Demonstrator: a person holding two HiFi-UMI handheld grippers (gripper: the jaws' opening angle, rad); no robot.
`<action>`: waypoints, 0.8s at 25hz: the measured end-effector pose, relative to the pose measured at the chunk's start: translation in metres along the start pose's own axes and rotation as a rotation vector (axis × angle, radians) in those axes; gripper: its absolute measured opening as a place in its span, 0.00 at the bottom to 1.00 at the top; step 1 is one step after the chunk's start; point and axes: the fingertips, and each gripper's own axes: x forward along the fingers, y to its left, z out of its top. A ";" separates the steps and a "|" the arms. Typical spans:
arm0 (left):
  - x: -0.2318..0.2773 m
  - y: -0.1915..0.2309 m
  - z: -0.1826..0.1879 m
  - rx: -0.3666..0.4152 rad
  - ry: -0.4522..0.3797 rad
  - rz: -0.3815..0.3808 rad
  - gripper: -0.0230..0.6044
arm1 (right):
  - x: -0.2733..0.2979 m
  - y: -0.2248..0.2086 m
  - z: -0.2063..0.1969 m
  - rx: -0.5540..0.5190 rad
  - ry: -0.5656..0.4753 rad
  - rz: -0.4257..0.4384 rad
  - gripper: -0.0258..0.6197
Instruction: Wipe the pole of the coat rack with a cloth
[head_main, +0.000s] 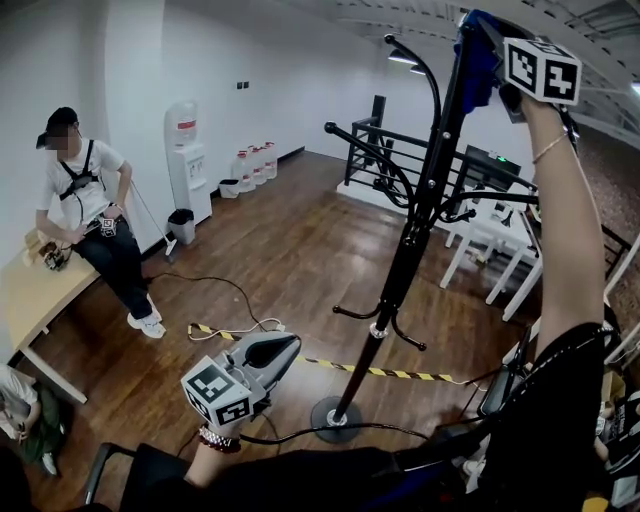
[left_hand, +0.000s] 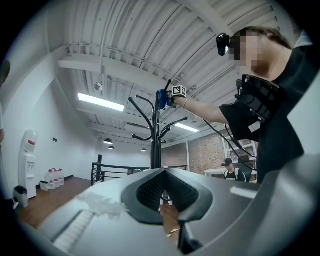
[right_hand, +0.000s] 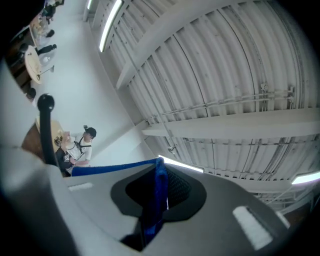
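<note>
Our right gripper (right_hand: 161, 175) is raised high, jaws clamped on a soft blue cloth (head_main: 475, 60) held against the top of the coat rack's slim black pole (head_main: 412, 235); our left gripper (head_main: 268, 352) hangs low, jaws together on nothing; clear water jugs (head_main: 254, 163) stand along the white wall

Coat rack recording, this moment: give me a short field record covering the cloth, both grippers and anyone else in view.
Cloth: blue cloth, clamped in the right gripper
Cloth position: at the top of the coat rack pole
Left gripper: held low, jaws together, nothing between them
Bystander: seated person by the left wall
</note>
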 end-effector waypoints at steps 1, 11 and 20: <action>0.000 -0.001 -0.001 -0.002 -0.003 0.005 0.05 | -0.003 0.006 -0.004 -0.010 0.005 0.017 0.08; 0.020 -0.004 -0.008 -0.023 0.015 -0.030 0.05 | -0.049 0.048 -0.065 -0.171 0.272 -0.074 0.08; 0.042 -0.025 -0.014 -0.047 0.054 -0.109 0.05 | -0.078 0.089 -0.073 -0.409 0.284 -0.100 0.08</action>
